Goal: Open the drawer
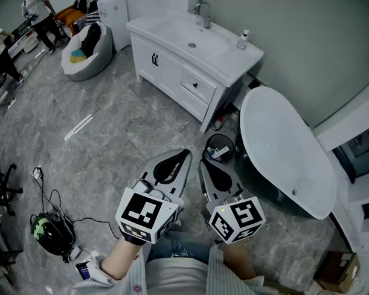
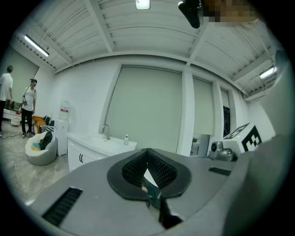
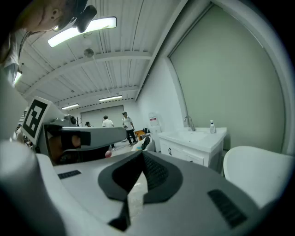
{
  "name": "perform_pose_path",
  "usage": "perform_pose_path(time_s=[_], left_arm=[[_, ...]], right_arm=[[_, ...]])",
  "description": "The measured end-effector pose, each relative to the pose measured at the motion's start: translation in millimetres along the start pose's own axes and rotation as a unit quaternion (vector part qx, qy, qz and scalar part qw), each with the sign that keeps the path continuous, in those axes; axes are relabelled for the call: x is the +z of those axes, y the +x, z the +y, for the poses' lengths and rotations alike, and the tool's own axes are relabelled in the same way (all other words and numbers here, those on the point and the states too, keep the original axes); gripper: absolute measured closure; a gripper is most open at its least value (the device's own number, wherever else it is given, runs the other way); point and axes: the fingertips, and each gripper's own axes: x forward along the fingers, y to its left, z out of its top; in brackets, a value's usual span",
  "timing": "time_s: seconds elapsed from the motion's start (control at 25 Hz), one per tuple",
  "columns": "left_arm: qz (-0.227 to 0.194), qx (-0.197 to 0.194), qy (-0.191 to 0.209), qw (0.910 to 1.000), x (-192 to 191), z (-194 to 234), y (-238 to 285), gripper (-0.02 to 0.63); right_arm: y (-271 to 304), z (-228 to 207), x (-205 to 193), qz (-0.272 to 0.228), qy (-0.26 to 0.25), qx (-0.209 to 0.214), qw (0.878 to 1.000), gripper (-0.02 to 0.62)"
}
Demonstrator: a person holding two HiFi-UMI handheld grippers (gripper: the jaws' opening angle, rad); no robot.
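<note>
The small white drawer with a dark handle (image 1: 197,87) sits closed in the front of the white sink cabinet (image 1: 156,69), across the grey marbled floor (image 1: 113,123) and well apart from me. My left gripper (image 1: 185,154) and right gripper (image 1: 202,165) hang side by side near my body, aimed roughly its way. Both pairs of jaws are pressed together on nothing. I judge this a carrying pose, since there is nothing to grasp until I reach that handle.

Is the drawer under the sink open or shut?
Shut: the white drawer with the dark handle sits flush in the white sink cabinet.
</note>
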Motion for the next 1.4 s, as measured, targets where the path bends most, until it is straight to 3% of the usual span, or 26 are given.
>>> perform_pose_path(time_s=[0.48, 0.76, 1.04, 1.4], left_arm=[[-0.008, 0.003, 0.010, 0.9999, -5, -20, 2, 0.591], [-0.010, 0.018, 0.008, 0.9998, -6, -5, 0, 0.591], [-0.013, 0.018, 0.006, 0.9997, 0, 40, 14, 0.591], [-0.008, 0.007, 0.003, 0.9999, 25, 149, 48, 0.591]], right_arm=[[-17, -12, -4, -0.004, 0.007, 0.003, 1.000, 0.588], [-4, -9, -8, 0.001, 0.008, 0.015, 1.000, 0.588], [44, -7, -3, 0.007, 0.011, 0.019, 1.000, 0.587], [159, -5, 15, 0.016, 0.022, 0.009, 1.000, 0.586]])
